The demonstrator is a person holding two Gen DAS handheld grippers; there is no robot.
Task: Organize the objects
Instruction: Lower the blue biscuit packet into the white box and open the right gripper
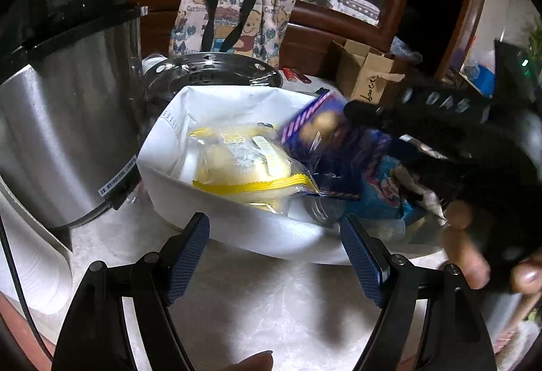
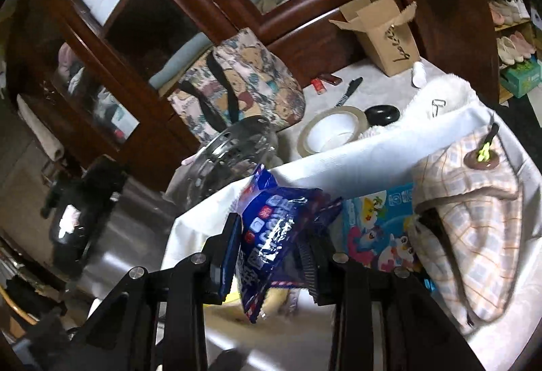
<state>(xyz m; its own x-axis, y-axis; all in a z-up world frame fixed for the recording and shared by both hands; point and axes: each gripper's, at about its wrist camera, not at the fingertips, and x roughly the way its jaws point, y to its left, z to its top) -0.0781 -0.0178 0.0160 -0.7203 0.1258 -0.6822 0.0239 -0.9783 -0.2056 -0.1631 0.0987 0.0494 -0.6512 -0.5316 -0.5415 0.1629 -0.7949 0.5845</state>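
- The right gripper (image 2: 271, 255) is clamped on a blue snack packet (image 2: 276, 232), holding it over the near left part of the white fabric bin (image 2: 372, 150); the crinkled foil is pinched between both pads and its lower end hangs free below them.
- The left gripper (image 1: 274, 255) stands wide with nothing between its fingers, hovering over the pale tabletop (image 1: 257, 296) just short of the bin's near wall.
- Already in the bin: a yellow-trimmed bun packet (image 1: 244, 164) on the left, a cartoon-printed box (image 2: 379, 228) in the middle and a checked cloth pouch (image 2: 474, 228) on the right.
- Step in hand, as I judge it: putting the blue packet into the bin with the other goods (it looks like the delivery stage, not the pick-up).
- Next move calls for lowering the packet into the gap between the bun packet and the box, then parting the right fingers so it drops flat.
- Clutter to avoid: a steel cooker (image 1: 64, 120) stands left of the bin, a perforated steel tray (image 1: 216, 73) just behind it.
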